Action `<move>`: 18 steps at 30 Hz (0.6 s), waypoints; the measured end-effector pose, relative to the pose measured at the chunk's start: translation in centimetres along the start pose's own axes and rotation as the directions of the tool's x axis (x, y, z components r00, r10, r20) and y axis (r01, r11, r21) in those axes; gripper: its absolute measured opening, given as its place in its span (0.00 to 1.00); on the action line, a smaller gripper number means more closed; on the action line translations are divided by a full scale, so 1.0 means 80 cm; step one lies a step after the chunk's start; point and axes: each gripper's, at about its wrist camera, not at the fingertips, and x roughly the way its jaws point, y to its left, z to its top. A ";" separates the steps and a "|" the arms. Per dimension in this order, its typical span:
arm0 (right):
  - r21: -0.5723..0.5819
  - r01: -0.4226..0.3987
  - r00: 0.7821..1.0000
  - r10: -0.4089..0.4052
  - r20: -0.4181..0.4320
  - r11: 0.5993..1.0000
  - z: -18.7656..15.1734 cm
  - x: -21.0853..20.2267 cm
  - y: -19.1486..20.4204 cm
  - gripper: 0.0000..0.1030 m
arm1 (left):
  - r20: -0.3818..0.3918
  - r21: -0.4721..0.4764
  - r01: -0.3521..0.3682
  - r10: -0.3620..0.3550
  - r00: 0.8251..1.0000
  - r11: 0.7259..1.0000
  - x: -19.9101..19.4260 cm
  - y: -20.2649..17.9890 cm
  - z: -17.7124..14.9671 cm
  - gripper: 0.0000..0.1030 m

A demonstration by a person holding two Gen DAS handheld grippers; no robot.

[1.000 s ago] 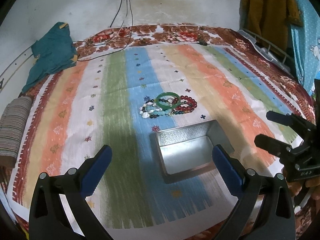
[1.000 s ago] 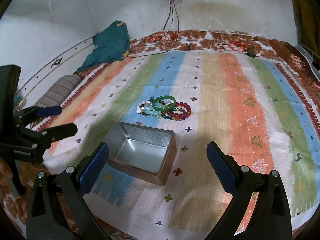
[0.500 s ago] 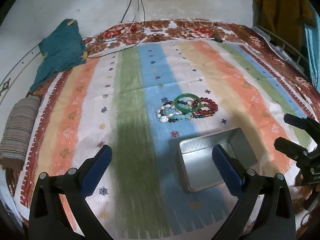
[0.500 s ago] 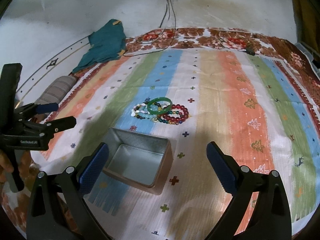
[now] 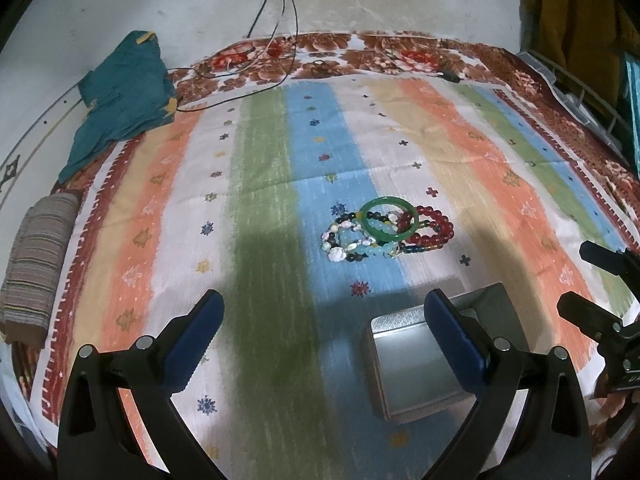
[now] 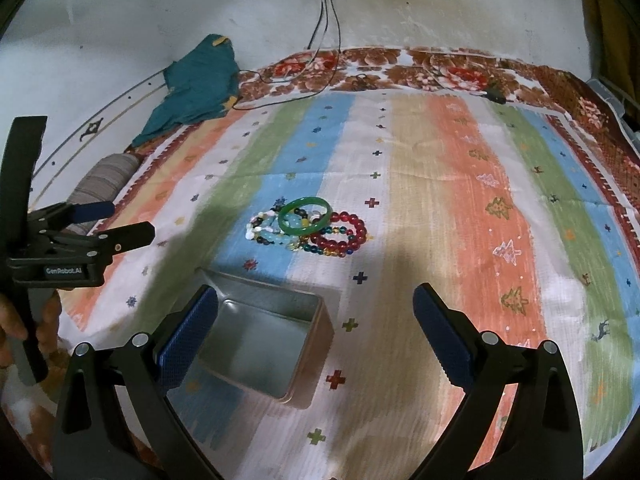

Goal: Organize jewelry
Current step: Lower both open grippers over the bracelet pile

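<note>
Jewelry [image 5: 386,232], a heap of bracelets with a green bangle [image 6: 305,216] on top, lay mid-cloth on the striped bedspread [image 5: 260,184]. A teal garment [image 5: 120,96] sat at ten o'clock, cables [image 5: 280,20] at twelve. The open metal tin [image 6: 260,344] stood at six o'clock from the heap, nothing between. Left gripper [image 5: 324,332] and right gripper [image 6: 316,328] hovered with jaws spread wide, empty.

One green bangle [image 5: 390,218], several beaded bracelets [image 5: 434,230], one metal tin [image 6: 260,344].

Dim, soft shadows, slight blur, dark fisheye corners
</note>
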 end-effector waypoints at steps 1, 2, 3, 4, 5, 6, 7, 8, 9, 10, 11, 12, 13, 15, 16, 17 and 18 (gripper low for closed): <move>0.001 0.002 1.000 -0.002 -0.001 1.000 0.002 0.002 -0.001 0.96 | -0.001 0.001 -0.001 0.001 1.000 1.000 0.001 0.000 0.001 0.95; 0.001 0.003 1.000 -0.003 -0.002 1.000 0.003 0.003 0.000 0.96 | -0.003 0.001 0.000 0.000 1.000 1.000 0.003 -0.001 0.003 0.95; 0.000 0.005 1.000 -0.005 -0.003 1.000 0.004 0.005 -0.001 0.96 | -0.005 0.000 0.003 -0.003 1.000 1.000 0.006 -0.001 0.005 0.95; -0.001 0.007 1.000 -0.007 -0.003 1.000 0.005 0.007 -0.001 0.96 | -0.009 -0.001 0.009 -0.009 1.000 1.000 0.009 -0.002 0.007 0.95; -0.002 0.010 1.000 -0.010 -0.005 1.000 0.007 0.009 -0.002 0.96 | -0.013 -0.002 0.013 -0.013 1.000 1.000 0.012 -0.002 0.009 0.95; -0.001 0.012 1.000 -0.012 -0.006 1.000 0.008 0.010 -0.003 0.96 | -0.016 -0.002 0.016 -0.016 1.000 1.000 0.016 -0.003 0.012 0.95; 0.000 0.014 1.000 -0.014 -0.007 1.000 0.009 0.012 -0.004 0.96 | -0.018 -0.001 0.018 -0.018 1.000 1.000 0.018 -0.004 0.013 0.95; 0.002 0.017 1.000 -0.017 -0.009 1.000 0.012 0.015 -0.005 0.96 | -0.022 -0.001 0.017 -0.017 1.000 1.000 0.022 -0.005 0.015 0.95; 0.003 0.019 1.000 -0.018 -0.010 1.000 0.013 0.016 -0.007 0.96 | -0.024 0.000 0.015 -0.015 1.000 1.000 0.025 -0.006 0.017 0.95; 0.004 0.022 1.000 -0.022 -0.011 1.000 0.013 0.018 -0.008 0.96 | -0.028 0.000 0.014 -0.014 1.000 1.000 0.030 -0.007 0.019 0.95; 0.004 0.026 1.000 -0.026 -0.014 1.000 0.015 0.020 -0.009 0.96 | -0.033 -0.001 0.015 -0.015 0.999 1.000 0.034 -0.008 0.021 0.95; 0.005 0.032 0.999 -0.032 -0.018 0.999 0.016 0.023 -0.010 0.96 | -0.036 -0.002 0.015 -0.015 0.999 1.000 0.036 -0.008 0.022 0.95; 0.005 0.034 0.999 -0.034 -0.021 0.999 0.017 0.025 -0.011 0.96 | -0.040 -0.006 0.014 -0.014 0.999 1.000 0.041 -0.008 0.025 0.95; 0.008 0.039 0.999 -0.039 -0.026 0.999 0.018 0.029 -0.012 0.96 | -0.043 -0.011 0.012 -0.013 0.999 1.000 0.046 -0.006 0.028 0.95; 0.009 0.041 0.999 -0.041 -0.027 0.999 0.019 0.031 -0.013 0.96 | -0.043 -0.018 0.012 -0.013 0.999 1.000 0.049 -0.005 0.031 0.95; 0.012 0.044 0.999 -0.043 -0.029 0.999 0.021 0.034 -0.014 0.96 | -0.045 -0.023 0.012 -0.013 0.999 1.000 0.052 -0.004 0.033 0.95; 0.014 0.046 0.999 -0.045 -0.030 0.999 0.022 0.035 -0.015 0.96 | -0.049 -0.031 0.013 -0.014 0.999 0.999 0.057 -0.003 0.036 0.95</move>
